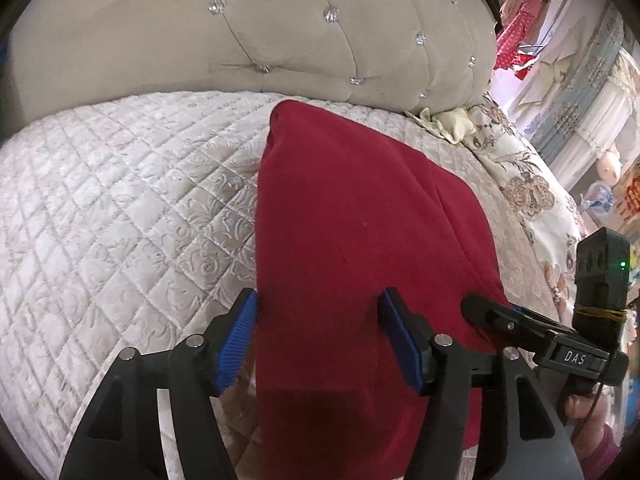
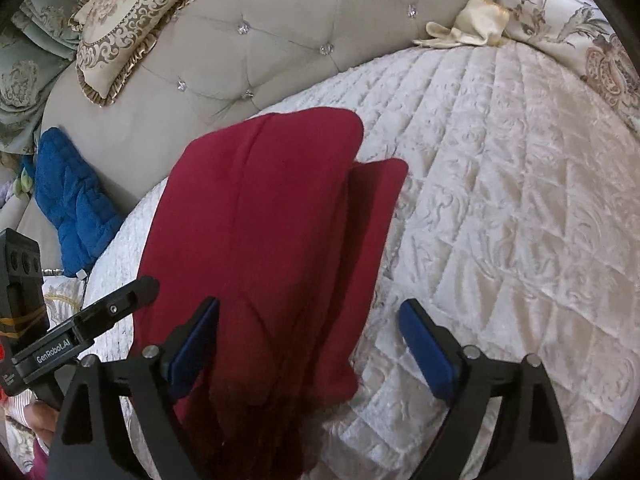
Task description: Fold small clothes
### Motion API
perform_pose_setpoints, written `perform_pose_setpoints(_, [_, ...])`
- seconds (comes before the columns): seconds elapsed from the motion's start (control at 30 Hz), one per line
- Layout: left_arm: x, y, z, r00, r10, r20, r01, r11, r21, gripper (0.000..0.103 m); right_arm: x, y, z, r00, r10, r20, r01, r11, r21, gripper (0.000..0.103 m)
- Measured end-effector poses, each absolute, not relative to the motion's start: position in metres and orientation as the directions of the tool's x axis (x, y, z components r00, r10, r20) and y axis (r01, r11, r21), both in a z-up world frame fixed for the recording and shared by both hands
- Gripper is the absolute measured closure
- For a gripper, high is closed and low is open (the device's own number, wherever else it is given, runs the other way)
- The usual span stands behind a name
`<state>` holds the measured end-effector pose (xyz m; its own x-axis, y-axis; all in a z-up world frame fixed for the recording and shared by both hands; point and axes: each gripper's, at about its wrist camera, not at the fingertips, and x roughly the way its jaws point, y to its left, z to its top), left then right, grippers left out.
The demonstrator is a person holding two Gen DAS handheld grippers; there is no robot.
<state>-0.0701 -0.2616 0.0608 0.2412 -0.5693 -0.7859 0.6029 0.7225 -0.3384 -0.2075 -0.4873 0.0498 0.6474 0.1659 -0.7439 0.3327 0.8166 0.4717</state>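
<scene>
A dark red garment lies folded lengthwise on the white quilted bed cover. In the left wrist view my left gripper is open, its blue pads astride the near left part of the garment. The right gripper's finger shows at the garment's right edge. In the right wrist view the garment runs from the near end toward the headboard, a lower layer sticking out on its right. My right gripper is open, its left pad over the cloth. The left gripper's finger is at the left.
A beige tufted headboard stands behind the bed. A floral pillow leans on it. A blue quilted cloth lies at the left. A cream cloth and a floral cover lie at the right.
</scene>
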Motion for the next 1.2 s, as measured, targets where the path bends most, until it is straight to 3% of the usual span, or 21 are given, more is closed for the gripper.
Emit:
perform_pose_setpoints(0.23, [-0.055, -0.273, 0.045, 0.160, -0.592, -0.790, 0.588, 0.700, -0.405, 0.047, -0.201, -0.494, 0.047, 0.667, 0.178, -0.723, 0.327, 0.803, 0.498, 0.007])
perform_pose_setpoints(0.37, [-0.055, -0.277, 0.039, 0.124, -0.603, -0.788, 0.569, 0.694, -0.441, 0.046, -0.191, -0.488, 0.046, 0.669, 0.189, -0.718, 0.287, 0.826, 0.485, 0.005])
perform_pose_setpoints(0.57, [-0.062, -0.265, 0.052, 0.137, -0.619, -0.774, 0.544, 0.700, -0.463, 0.067, -0.181, -0.470, 0.064, 0.658, 0.180, -0.731, 0.255, 0.860, 0.442, 0.032])
perform_pose_setpoints(0.6, [-0.065, -0.260, 0.057, 0.135, -0.625, -0.769, 0.534, 0.699, -0.475, 0.068, -0.183, -0.466, 0.072, 0.667, 0.182, -0.723, 0.234, 0.869, 0.435, 0.042])
perform_pose_setpoints(0.67, [-0.071, -0.251, 0.066, 0.129, -0.635, -0.762, 0.521, 0.697, -0.493, 0.070, -0.187, -0.459, 0.085, 0.672, 0.207, -0.711, 0.203, 0.872, 0.446, 0.048])
perform_pose_setpoints(0.9, [-0.115, -0.205, 0.093, 0.153, -0.616, -0.773, 0.482, 0.729, -0.486, 0.071, -0.203, -0.434, 0.104, 0.638, 0.326, -0.698, 0.148, 0.837, 0.527, 0.050])
perform_pose_setpoints(1.03, [-0.131, -0.184, 0.079, 0.160, -0.589, -0.792, 0.452, 0.757, -0.472, 0.071, -0.218, -0.419, 0.088, 0.614, 0.344, -0.711, 0.148, 0.834, 0.532, 0.049])
perform_pose_setpoints(1.13, [-0.137, -0.180, 0.060, 0.173, -0.533, -0.828, 0.449, 0.791, -0.416, 0.064, -0.227, -0.420, 0.076, 0.561, 0.249, -0.790, 0.212, 0.879, 0.428, 0.043])
perform_pose_setpoints(1.2, [-0.144, -0.175, 0.064, 0.218, -0.531, -0.819, 0.449, 0.800, -0.399, 0.062, -0.238, -0.423, 0.086, 0.578, 0.231, -0.783, 0.218, 0.881, 0.421, 0.042])
